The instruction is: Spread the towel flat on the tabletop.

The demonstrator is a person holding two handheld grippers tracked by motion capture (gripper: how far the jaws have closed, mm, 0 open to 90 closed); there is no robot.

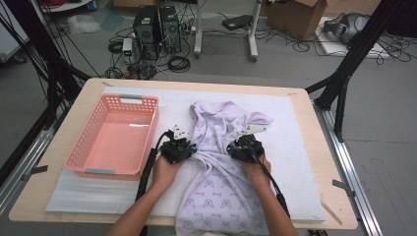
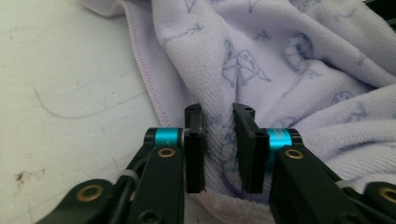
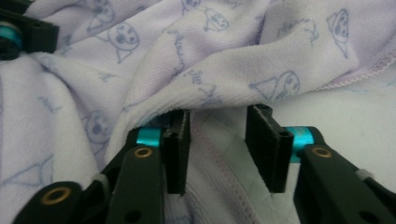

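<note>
A lilac towel printed with small blue drawings lies bunched on the white mat, its near end hanging over the table's front edge. My left gripper is at the towel's left side. In the left gripper view a raised fold of the towel is pinched between the pads of the left gripper. My right gripper is at the towel's right side. In the right gripper view the right gripper stands open, its jaws straddling a hemmed edge of the towel without pressing it.
A pink plastic basket stands empty on the left of the white mat. The wooden table's right edge lies past the mat. Computer boxes, cables and stands are on the floor behind the table.
</note>
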